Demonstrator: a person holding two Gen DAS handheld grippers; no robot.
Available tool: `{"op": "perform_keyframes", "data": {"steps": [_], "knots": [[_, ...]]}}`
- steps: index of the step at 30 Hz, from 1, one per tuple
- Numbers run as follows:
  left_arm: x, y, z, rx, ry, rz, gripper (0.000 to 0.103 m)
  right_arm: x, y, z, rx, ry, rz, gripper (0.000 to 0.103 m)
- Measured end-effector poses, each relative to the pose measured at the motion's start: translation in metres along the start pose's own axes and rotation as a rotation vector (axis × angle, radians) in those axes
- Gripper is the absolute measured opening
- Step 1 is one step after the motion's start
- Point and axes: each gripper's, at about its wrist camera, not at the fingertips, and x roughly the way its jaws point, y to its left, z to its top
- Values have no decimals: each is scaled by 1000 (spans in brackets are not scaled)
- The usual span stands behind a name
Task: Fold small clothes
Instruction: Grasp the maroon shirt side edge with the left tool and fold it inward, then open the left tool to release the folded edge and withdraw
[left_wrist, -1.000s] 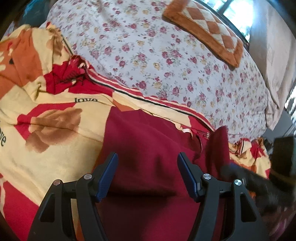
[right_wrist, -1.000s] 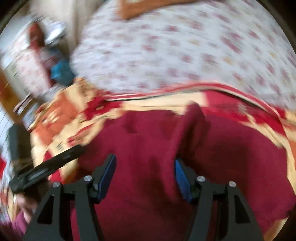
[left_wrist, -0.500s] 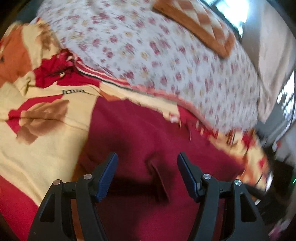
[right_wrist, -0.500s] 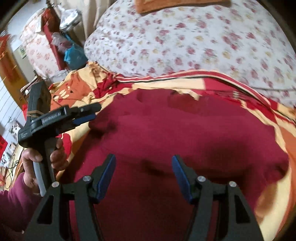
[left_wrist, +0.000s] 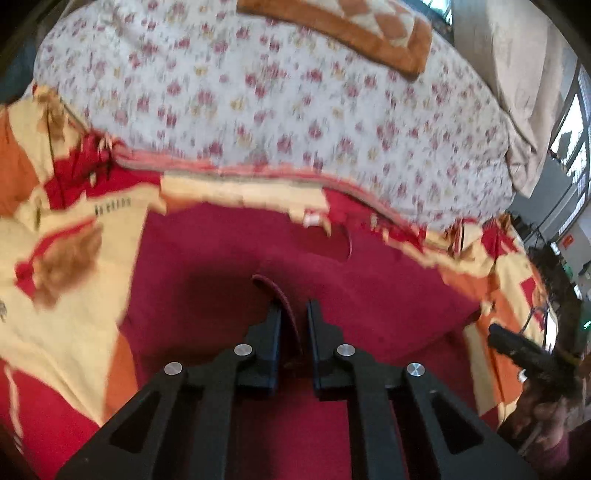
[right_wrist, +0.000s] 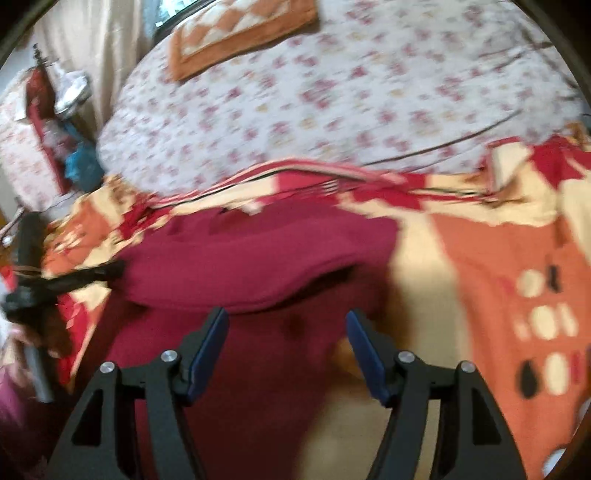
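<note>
A dark red garment (left_wrist: 207, 258) lies spread on a patterned blanket. My left gripper (left_wrist: 294, 308) is shut on a raised fold of it (left_wrist: 275, 290), which stands pinched between the fingers. In the right wrist view the garment (right_wrist: 258, 254) shows a folded-over layer, with its right edge on the blanket. My right gripper (right_wrist: 286, 317) hovers over the garment's near right part. Its jaws are opening, the blue pads (right_wrist: 210, 343) are apart, and nothing is pressed between them. The left gripper (right_wrist: 85, 277) shows blurred at the left there, and the right gripper (left_wrist: 517, 347) at the left view's right edge.
The yellow, red and orange blanket (right_wrist: 498, 266) covers the near bed. Behind it lies a white floral quilt (left_wrist: 277, 96) with an orange checked cushion (left_wrist: 354, 29) on top. A curtain (left_wrist: 524, 74) hangs at the right, and a person's hand (right_wrist: 40, 332) holds the left tool.
My left gripper has shut on a fold of the red garment. The right gripper let the fabric off its finger and swung right toward the garment's right edge.
</note>
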Motion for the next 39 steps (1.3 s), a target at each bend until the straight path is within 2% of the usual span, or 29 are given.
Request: {"op": "perform_keyframes", "data": {"steps": [4, 7, 9, 11, 14, 17, 22, 24, 26, 28, 30, 35, 37, 39], "knots": [[-12, 3, 37, 8, -63, 29, 0, 5, -21, 8, 12, 7, -86, 71], [-9, 12, 48, -18, -47, 29, 0, 21, -17, 12, -52, 56, -137, 68], [-5, 15, 49, -23, -32, 36, 0, 34, -6, 14, -125, 69, -150, 52], [-2, 20, 47, -33, -15, 50, 0, 49, 0, 17, -165, 98, -171, 19], [0, 28, 37, -59, 14, 40, 0, 51, 0, 21, -175, 96, -200, 12], [11, 34, 23, -69, 52, 51, 0, 37, -13, 19, -119, 62, -181, 11], [48, 47, -1, -86, 136, 113, 0, 54, -33, 1, -44, 191, -187, 12], [48, 52, -6, -104, 145, 99, 0, 41, -32, 3, -37, 191, -211, 20], [43, 55, -7, -112, 134, 98, 0, 21, -35, 8, 2, 163, -218, 38], [37, 57, -7, -119, 122, 118, 3, 7, -37, 16, 28, 113, -214, 41], [33, 57, -6, -130, 107, 135, 6, 4, -34, 26, 35, 83, -174, 41], [34, 45, -5, -106, 77, 189, 6, 44, -10, 45, -1, 89, -92, 41], [43, 40, -7, -82, 97, 215, 6, 72, -3, 45, -15, 142, -95, 41], [49, 38, -10, -60, 107, 244, 7, 93, -4, 40, -33, 169, -140, 41]]}}
